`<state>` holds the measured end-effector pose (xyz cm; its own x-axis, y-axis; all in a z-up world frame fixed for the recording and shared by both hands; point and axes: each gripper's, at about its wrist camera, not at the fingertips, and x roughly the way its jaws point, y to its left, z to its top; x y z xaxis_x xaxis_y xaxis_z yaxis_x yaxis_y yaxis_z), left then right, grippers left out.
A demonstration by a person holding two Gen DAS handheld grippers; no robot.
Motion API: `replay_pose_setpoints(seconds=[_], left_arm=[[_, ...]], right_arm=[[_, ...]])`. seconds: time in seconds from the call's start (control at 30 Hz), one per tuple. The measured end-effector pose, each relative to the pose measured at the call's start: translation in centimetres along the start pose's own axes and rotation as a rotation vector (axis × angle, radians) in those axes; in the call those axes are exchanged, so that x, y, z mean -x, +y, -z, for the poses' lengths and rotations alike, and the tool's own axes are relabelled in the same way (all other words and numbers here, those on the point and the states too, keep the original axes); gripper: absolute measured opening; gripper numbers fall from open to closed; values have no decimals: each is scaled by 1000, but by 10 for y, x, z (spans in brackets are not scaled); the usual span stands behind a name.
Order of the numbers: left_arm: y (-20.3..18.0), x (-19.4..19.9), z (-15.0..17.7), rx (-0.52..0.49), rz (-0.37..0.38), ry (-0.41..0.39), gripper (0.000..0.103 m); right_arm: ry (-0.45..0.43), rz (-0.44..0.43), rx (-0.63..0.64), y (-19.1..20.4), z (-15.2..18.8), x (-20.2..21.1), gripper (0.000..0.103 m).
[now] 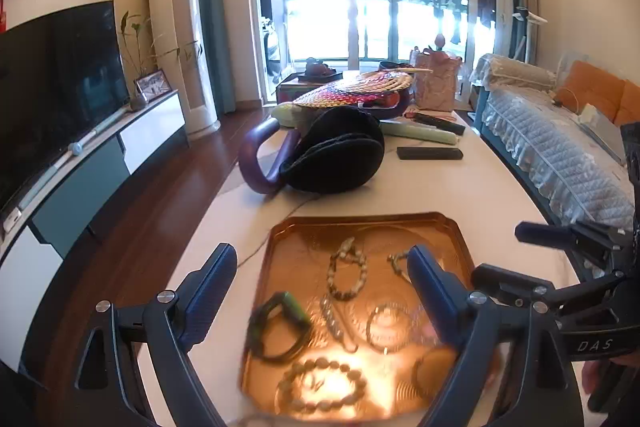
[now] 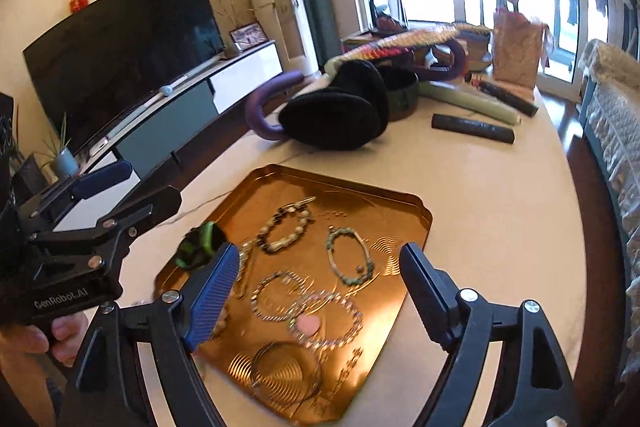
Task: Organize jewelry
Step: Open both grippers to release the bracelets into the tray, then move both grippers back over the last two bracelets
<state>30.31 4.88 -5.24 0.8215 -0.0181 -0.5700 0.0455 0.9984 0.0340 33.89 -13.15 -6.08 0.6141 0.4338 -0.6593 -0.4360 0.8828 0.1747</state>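
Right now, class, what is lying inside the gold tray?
Inside the gold tray lie several bracelets: a dark green bangle, a cream bead bracelet, a turquoise one, and others. The open tongs cover parts of the tray, so the count stays uncertain.

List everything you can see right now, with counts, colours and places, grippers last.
tray: one, copper-gold, near end of white table
bracelets: about seven, in the tray; one dark green, one turquoise, the rest pale beaded or clear
earmuffs: one pair, black, beyond the tray
foam tubes: one purple, one pale green, around the earmuffs
woven fan: one, multicoloured, far end
remotes: two, black, right of the earmuffs
television: one, black, left wall
left gripper: open, empty, above the tray
right gripper: open, empty, above the tray
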Motion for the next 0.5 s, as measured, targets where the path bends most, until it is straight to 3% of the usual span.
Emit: replay_pose_setpoints(seconds=[0.23,0.5], left_arm=[[30,51,34,-21,-43,-2,88],[104,92,105,98,-49,59,88]], right_arm=[[-60,-37,29,33,23,37,80],[-100,-142,62,63,68,59,80]])
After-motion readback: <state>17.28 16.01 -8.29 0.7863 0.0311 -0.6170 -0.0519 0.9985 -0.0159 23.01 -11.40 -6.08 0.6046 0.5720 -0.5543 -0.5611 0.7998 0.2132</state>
